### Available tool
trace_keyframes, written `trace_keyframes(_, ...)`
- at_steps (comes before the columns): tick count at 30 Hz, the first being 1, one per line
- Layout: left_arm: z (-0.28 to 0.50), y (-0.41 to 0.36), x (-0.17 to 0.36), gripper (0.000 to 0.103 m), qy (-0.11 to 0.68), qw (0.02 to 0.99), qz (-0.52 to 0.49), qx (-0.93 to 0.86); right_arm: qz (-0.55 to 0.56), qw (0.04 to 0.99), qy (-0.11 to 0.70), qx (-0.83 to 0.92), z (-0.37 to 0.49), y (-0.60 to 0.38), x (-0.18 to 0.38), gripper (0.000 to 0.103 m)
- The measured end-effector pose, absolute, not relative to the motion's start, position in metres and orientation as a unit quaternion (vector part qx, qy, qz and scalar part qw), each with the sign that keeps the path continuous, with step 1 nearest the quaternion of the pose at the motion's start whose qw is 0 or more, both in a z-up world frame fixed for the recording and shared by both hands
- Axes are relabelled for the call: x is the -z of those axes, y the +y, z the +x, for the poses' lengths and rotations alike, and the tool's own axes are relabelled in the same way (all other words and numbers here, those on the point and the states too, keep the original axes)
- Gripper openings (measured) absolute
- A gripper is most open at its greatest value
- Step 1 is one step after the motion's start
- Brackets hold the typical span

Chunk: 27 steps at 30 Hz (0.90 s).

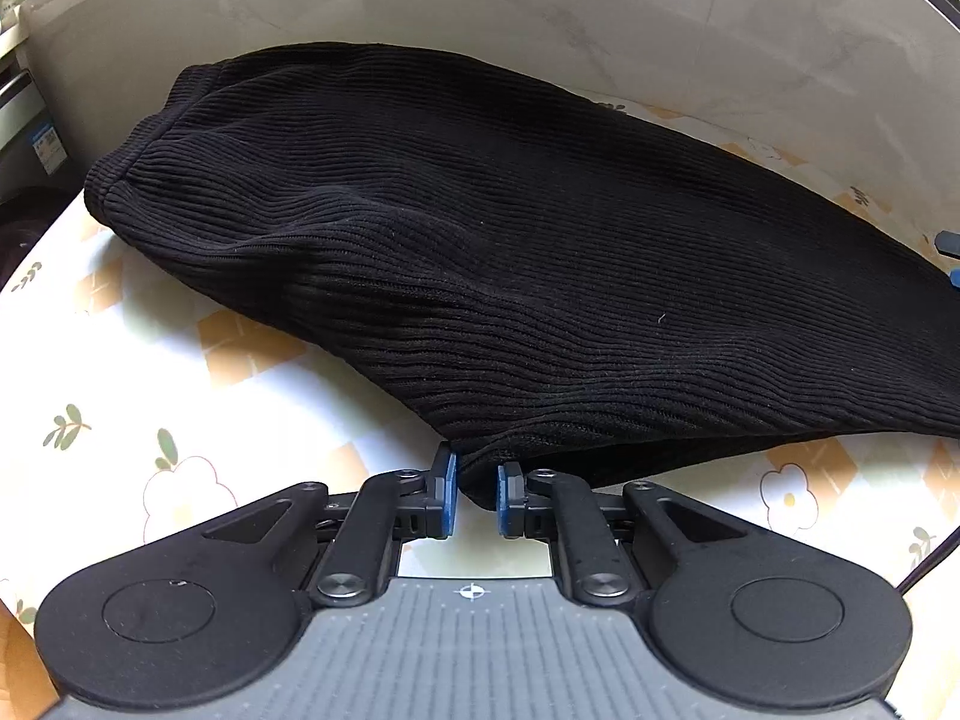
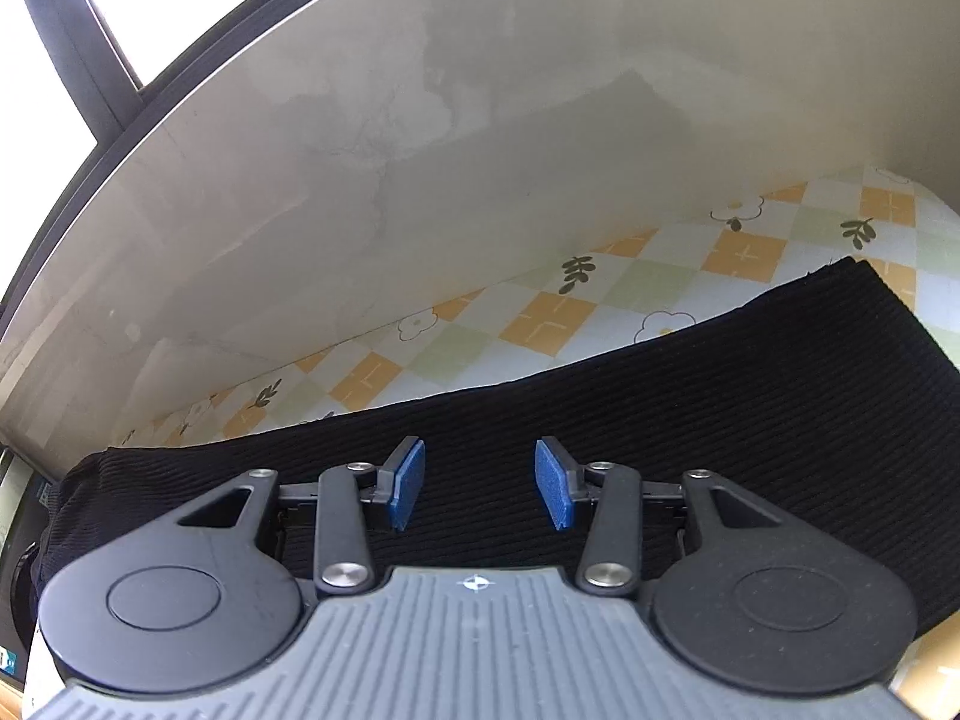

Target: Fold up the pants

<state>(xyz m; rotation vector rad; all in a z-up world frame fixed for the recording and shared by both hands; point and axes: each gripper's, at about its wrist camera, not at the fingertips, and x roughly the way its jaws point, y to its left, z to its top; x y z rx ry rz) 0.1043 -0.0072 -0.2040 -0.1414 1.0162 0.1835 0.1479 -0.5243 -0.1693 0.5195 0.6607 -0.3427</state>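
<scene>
Black ribbed pants [image 1: 510,252] lie across a table with a flower-patterned cloth [image 1: 120,396], waistband at the far left. My left gripper [image 1: 477,495] is shut on the near edge of the pants, fabric pinched between its blue pads [image 1: 447,480]. In the right wrist view the pants [image 2: 750,408] stretch flat across the table below the gripper. My right gripper [image 2: 480,483] is open and empty just above the fabric, its blue pads [image 2: 408,480] well apart. A bit of the right gripper [image 1: 951,252] shows at the right edge of the left wrist view.
A grey wall [image 2: 420,180] runs close behind the table. A window frame [image 2: 78,54] is at the upper left of the right wrist view. Appliances or shelves [image 1: 24,138] stand beyond the table's left end. Patterned cloth [image 2: 540,312] shows between pants and wall.
</scene>
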Motion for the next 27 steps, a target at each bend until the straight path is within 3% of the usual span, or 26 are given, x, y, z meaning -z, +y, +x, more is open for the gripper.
trace_keyframes(11, 0.086, 0.018, 0.202, 0.013, 0.474, 0.874, -0.095, -0.048, 0.321, 0.860, 0.303, 0.258, 0.052, -0.523, 0.155, 0.045)
trace_keyframes(13, 0.086, 0.022, 0.204, 0.010, 0.480, 0.871, -0.094, -0.044, 0.337, 0.846, 0.302, 0.282, 0.031, -0.526, 0.165, 0.045)
trace_keyframes(15, 0.089, 0.024, 0.208, 0.001, 0.494, 0.863, -0.089, -0.063, 0.362, 0.830, 0.298, 0.303, 0.012, -0.532, 0.177, 0.045)
trace_keyframes(20, 0.089, 0.045, 0.215, 0.001, 0.508, 0.848, -0.120, -0.097, 0.410, 0.798, 0.273, 0.347, -0.018, -0.553, 0.198, 0.045)
trace_keyframes(25, 0.085, 0.047, 0.188, 0.004, 0.445, 0.878, -0.128, -0.117, 0.421, 0.796, 0.228, 0.370, -0.027, -0.576, 0.197, 0.046)
trace_keyframes(27, 0.089, 0.043, 0.176, 0.009, 0.407, 0.897, -0.130, -0.109, 0.421, 0.794, 0.213, 0.384, -0.027, -0.586, 0.196, 0.053)
